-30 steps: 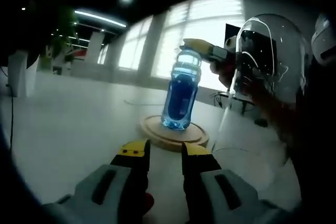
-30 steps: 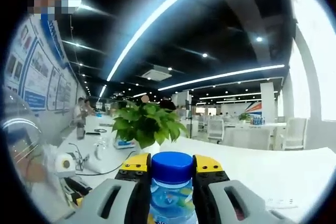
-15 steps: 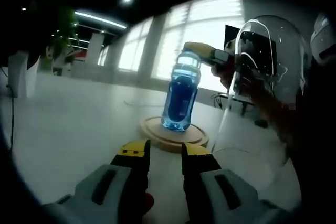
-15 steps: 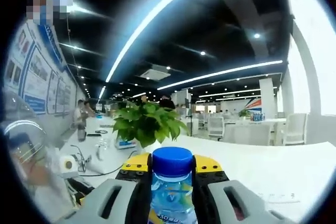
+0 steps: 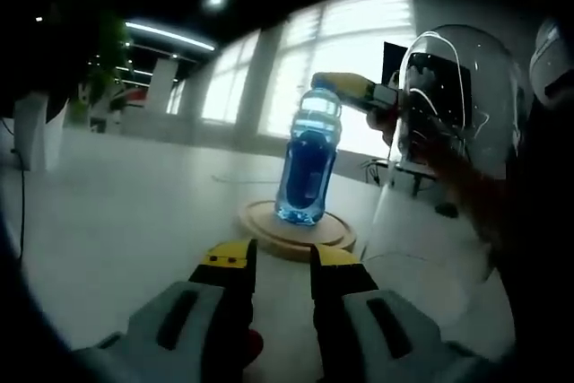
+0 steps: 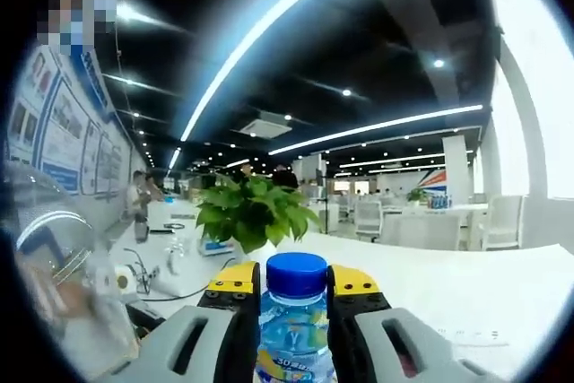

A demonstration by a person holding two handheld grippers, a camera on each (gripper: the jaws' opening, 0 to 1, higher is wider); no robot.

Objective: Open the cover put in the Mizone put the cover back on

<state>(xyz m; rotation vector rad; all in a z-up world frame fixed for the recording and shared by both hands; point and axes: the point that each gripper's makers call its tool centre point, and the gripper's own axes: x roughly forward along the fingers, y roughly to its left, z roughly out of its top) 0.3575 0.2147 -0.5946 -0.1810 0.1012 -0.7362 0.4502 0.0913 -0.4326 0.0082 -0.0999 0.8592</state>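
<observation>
Your right claw (image 6: 295,286) was closed on the Mizone bottle (image 6: 294,338) just under its cap, with 1 yellow-tipped jaw pressed to each side of the neck. In the right gripper view the blue cap (image 6: 297,274) stood screwed on and upright between the jaws, and below it the clear plastic showed pale blue liquid and a label with yellow and green marks. A green potted plant (image 6: 252,211) stood farther back on the white counter (image 6: 466,298).

In the left gripper view the same bottle (image 5: 309,165) stood upright on a round wooden base (image 5: 297,231), which lay flat on the counter (image 5: 117,221). The liquid looked deep blue against the bright windows. Your right claw (image 5: 345,85) came in from the right and met the bottle at its top. The clear glass dome cover (image 5: 444,150) was off the base, just to the right of it.

Your left claw (image 5: 282,259) hovered low over the counter, short of the base, its jaws a narrow gap apart and holding nothing.
</observation>
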